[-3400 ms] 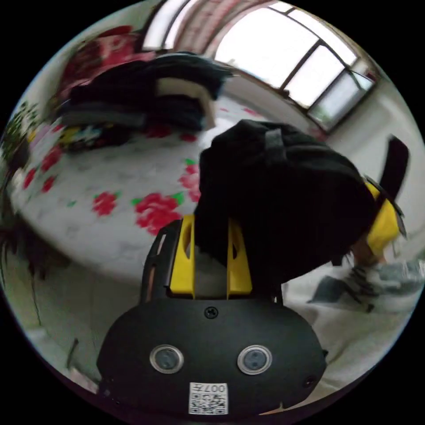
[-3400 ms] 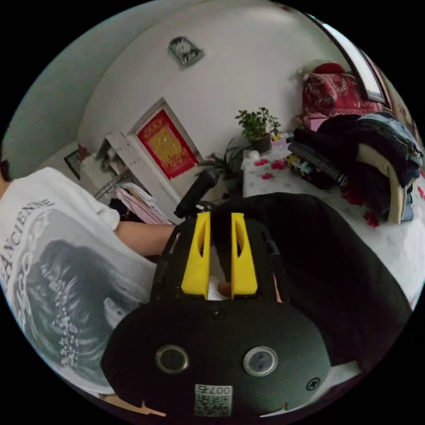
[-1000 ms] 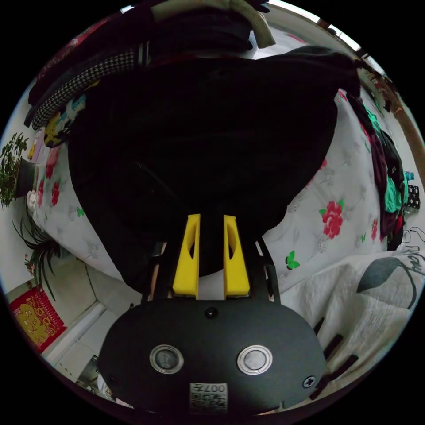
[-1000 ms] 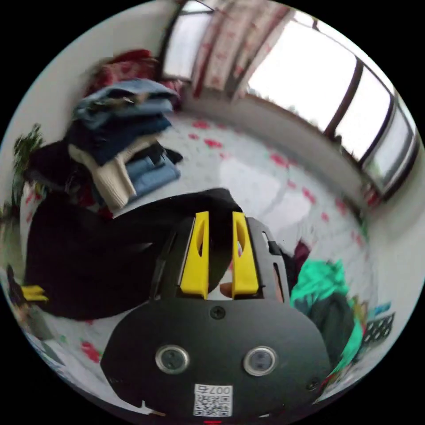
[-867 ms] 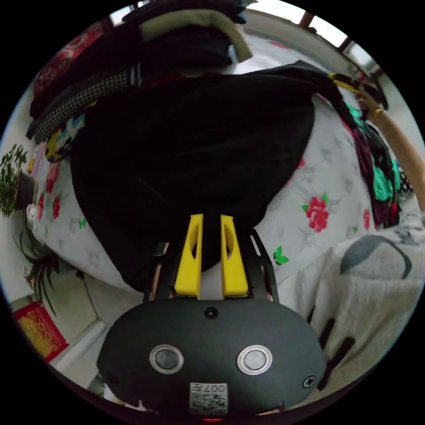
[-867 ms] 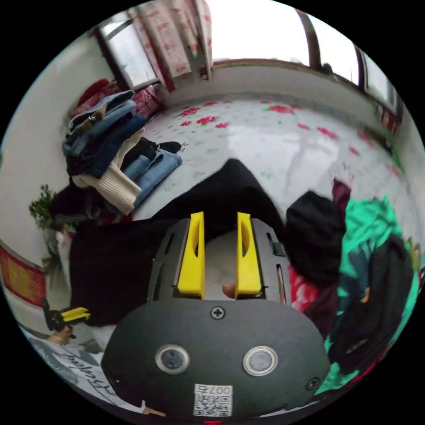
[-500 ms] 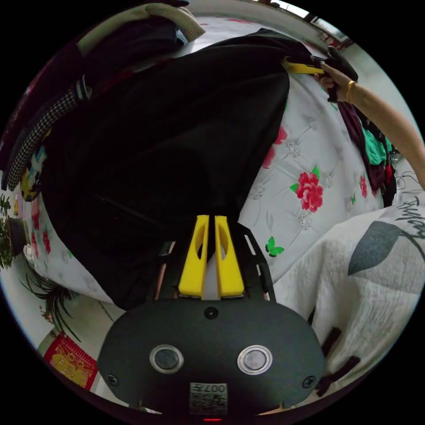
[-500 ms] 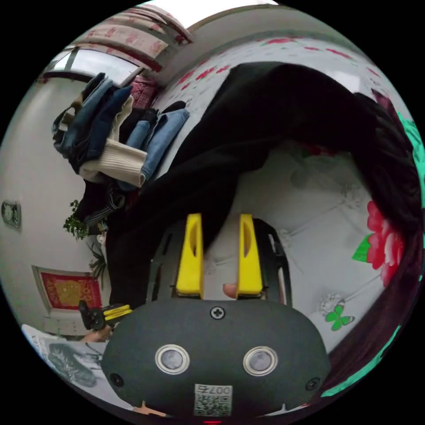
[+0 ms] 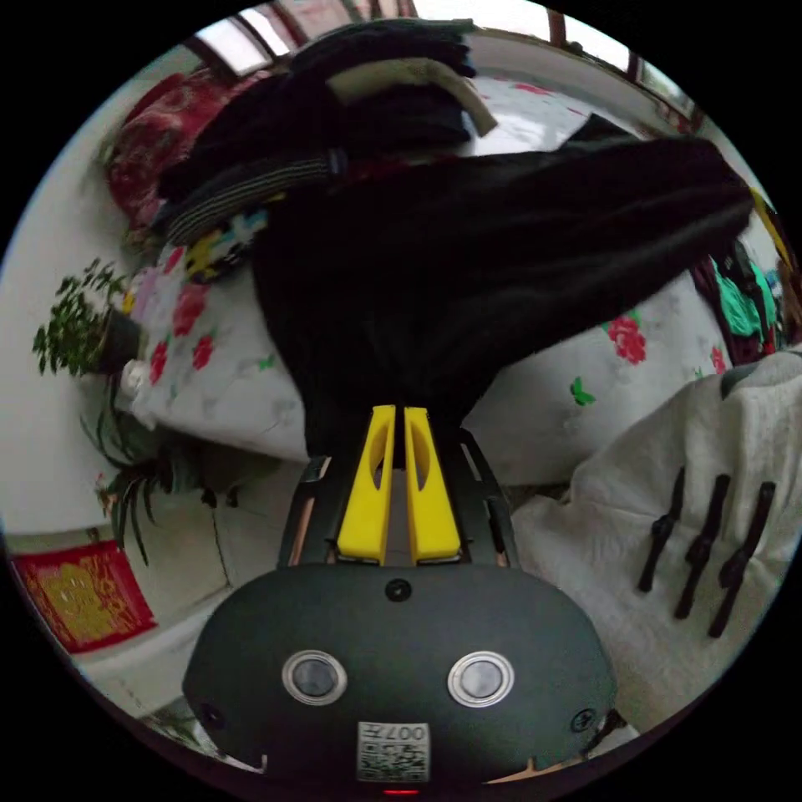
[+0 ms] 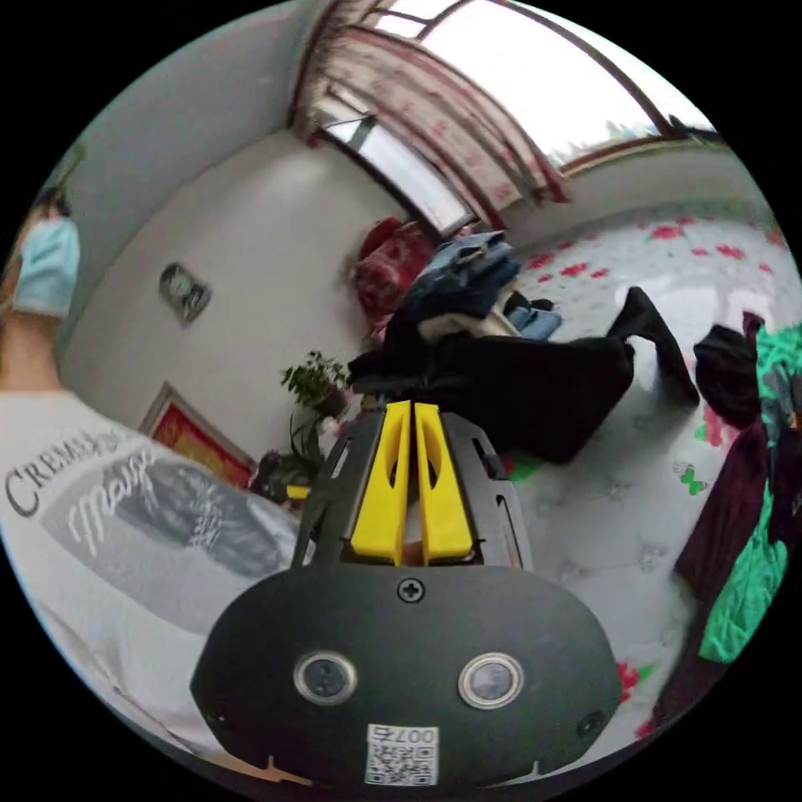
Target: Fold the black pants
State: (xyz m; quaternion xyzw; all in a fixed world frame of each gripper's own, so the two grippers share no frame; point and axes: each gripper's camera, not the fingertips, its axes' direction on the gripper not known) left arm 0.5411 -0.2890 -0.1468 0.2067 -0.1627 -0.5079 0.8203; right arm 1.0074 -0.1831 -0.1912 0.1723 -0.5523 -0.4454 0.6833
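Yellow jaws of the left gripper [image 9: 398, 415] are seen pressed nearly together at the lower centre of the left gripper view, with an edge of the black pants [image 9: 468, 276] pinched between their tips. From that pinch the pants are spread upward and to the right across the middle of the frame, draped over the edge of a white bedspread [image 9: 535, 401] printed with red flowers. A stack of folded clothes [image 9: 351, 109] is seen above the pants at the top of the frame, and a potted plant [image 9: 83, 330] at the left edge. A pale garment with dark stripes [image 9: 702, 518] is shown at the lower right. In the right gripper view, the right gripper [image 10: 407, 413] is seen at the centre with its yellow jaws closed against each other and nothing held between them. Beyond the tips, the black pants [image 10: 535, 384] are laid on the flowered bedspread [image 10: 618, 501] in the middle of the frame, apart from this gripper. A pile of folded clothes [image 10: 459, 284] is seen just above them, and a green garment [image 10: 752, 576] at the right edge. A person's white printed shirt [image 10: 109, 518] is shown at the left.
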